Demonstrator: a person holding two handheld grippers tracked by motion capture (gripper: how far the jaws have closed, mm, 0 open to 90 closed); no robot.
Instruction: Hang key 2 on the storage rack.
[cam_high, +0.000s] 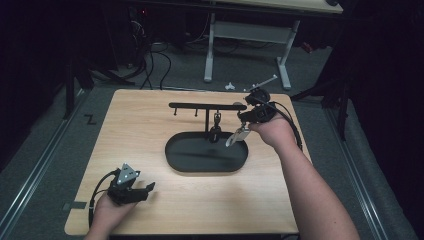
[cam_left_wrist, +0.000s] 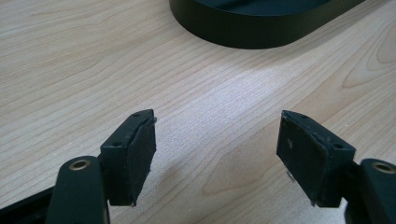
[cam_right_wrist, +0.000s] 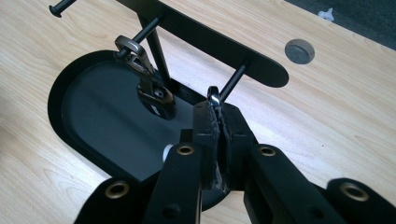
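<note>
Item: key ring (cam_right_wrist: 213, 94), metal. I am clamping it edge-on in my right gripper (cam_right_wrist: 216, 111), lining it up at the peg (cam_right_wrist: 232, 80) of the rack (cam_right_wrist: 205, 44) for hanging. My left gripper (cam_left_wrist: 217, 140) is resting apart, empty, clear of the tray (cam_left_wrist: 261, 28).

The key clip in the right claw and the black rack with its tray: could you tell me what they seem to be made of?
Key clip: polished metal, apparently; it glints silver. Rack and tray: likely metal painted satin black, with soft sheen. Table: pale wood-grain, perhaps laminate.
</note>
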